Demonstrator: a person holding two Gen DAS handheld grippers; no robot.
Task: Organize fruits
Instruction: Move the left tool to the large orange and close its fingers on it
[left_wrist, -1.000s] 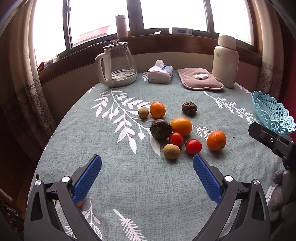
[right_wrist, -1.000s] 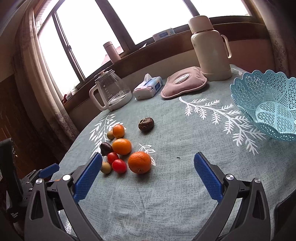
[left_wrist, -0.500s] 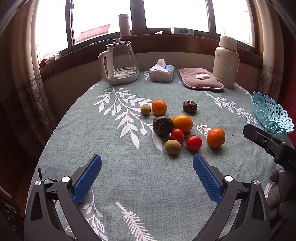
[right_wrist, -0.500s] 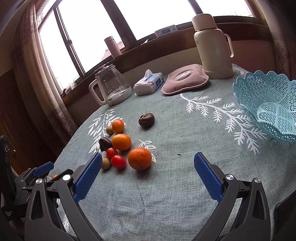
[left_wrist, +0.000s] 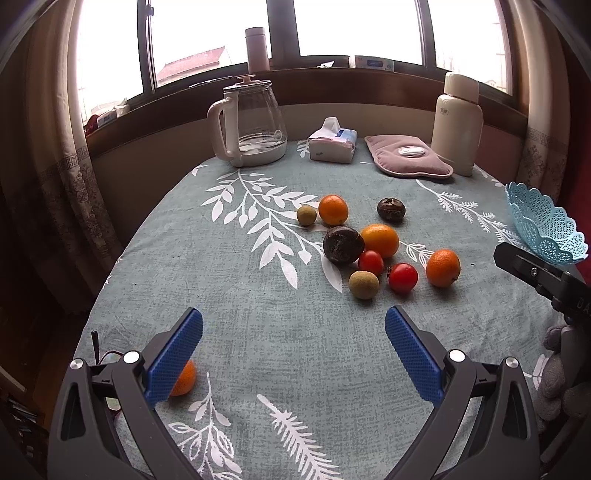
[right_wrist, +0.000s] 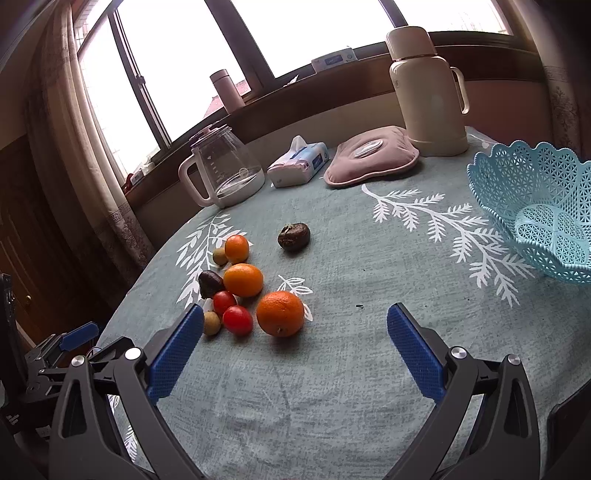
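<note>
Several fruits lie in a cluster mid-table: a big orange (left_wrist: 443, 267) (right_wrist: 280, 313), a second orange (left_wrist: 380, 240) (right_wrist: 243, 280), a small orange (left_wrist: 333, 209), two red tomatoes (left_wrist: 403, 277) (right_wrist: 237, 319), dark wrinkled fruits (left_wrist: 343, 244) (right_wrist: 293, 236) and small green-brown ones (left_wrist: 364, 284). One more orange (left_wrist: 183, 379) sits alone, half hidden behind a left pad. The light blue lattice basket (right_wrist: 535, 206) (left_wrist: 543, 229) stands empty at the right. My left gripper (left_wrist: 293, 350) is open above bare cloth. My right gripper (right_wrist: 293, 349) is open too, just short of the big orange.
Along the far edge stand a glass kettle (left_wrist: 255, 122), a tissue pack (left_wrist: 332, 142), a pink pad (left_wrist: 406, 158) and a cream thermos (left_wrist: 458, 122). The round table (left_wrist: 258, 332) wears a green leaf-print cloth. Curtains and a windowsill lie behind.
Both views have drawn back and risen slightly, so the fruit cluster sits farther up. The lone orange by the left pad has come more into view. Both grippers stay open.
</note>
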